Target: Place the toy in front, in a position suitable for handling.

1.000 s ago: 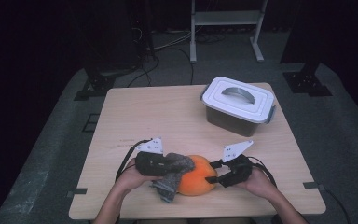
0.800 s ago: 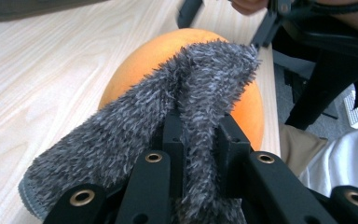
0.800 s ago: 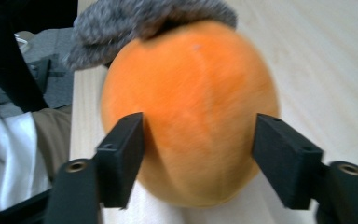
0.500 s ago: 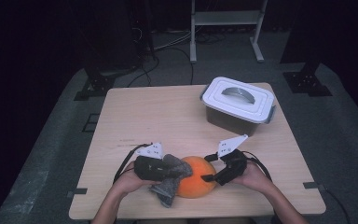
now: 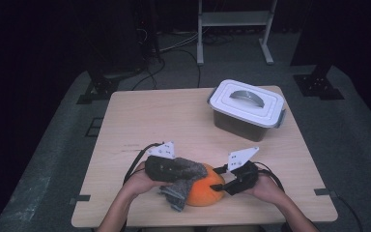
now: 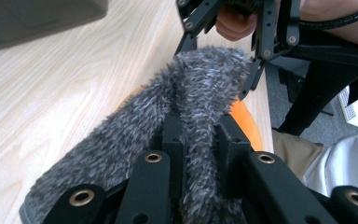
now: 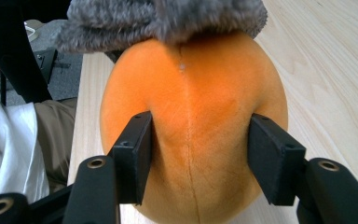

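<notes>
Setting: lab or recording studio. Lone wooden desk (image 5: 174,121) on grey carpet, dark surroundings, cables (image 5: 174,53) across floor, black stand feet (image 5: 319,84), white metal rack (image 5: 234,21) behind.

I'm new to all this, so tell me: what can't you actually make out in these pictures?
- Container, high view: its white lid hides whatever is inside.
- Orange plush, right gripper view: the grey furry cloth covers its top, and the bottom edge cuts off its base.
- Left gripper, left gripper view: cloth hides the finger pads' inner faces.
</notes>
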Available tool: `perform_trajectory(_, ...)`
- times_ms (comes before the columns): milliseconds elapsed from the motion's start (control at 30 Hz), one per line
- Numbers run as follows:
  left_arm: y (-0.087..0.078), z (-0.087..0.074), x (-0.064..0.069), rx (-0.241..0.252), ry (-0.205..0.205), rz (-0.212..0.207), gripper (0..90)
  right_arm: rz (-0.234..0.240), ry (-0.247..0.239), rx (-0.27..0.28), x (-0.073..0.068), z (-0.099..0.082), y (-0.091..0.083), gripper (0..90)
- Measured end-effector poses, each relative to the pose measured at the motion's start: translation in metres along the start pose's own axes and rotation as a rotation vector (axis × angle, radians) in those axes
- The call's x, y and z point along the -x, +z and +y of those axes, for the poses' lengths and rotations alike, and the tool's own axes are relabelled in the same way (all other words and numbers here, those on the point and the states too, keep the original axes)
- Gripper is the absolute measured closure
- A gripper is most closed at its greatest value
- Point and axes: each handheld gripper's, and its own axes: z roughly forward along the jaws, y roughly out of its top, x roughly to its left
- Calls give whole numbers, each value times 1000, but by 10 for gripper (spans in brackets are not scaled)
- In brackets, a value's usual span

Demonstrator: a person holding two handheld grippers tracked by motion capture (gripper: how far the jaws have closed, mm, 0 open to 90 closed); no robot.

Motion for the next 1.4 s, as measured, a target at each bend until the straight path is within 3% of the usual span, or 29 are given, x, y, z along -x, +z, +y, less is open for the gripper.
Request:
perform_trajectory(233,-15,-28,-9,-3,-69,44,766,4,3,7,0,-4,-2,435)
perform_trajectory(400,-21,-35,-14,10,-96,54,767,2,15,8,1,-4,-1,434)
perform_trajectory(500,-18,-30,-13,19,-85,43,767,0,13,11,0,-2,0,434)
perform_trajectory(733,-5,-1,-2,41,-16,-5,766,5,14,16,-1,-3,1,433)
perform_trajectory(800,0,5,2,15,16,1,766,6,13,12,-1,-3,0,433)
perform_trajectory(867,1,5,1,16,12,-4,766,6,12,8,0,-4,0,434)
perform_trajectory(1200,-11,-29,-9,-1,-69,29,765,18,33,8,5,-9,-2,437)
perform_trajectory(1400,-14,-42,-11,-17,-93,39,765,16,40,10,5,-9,-2,436)
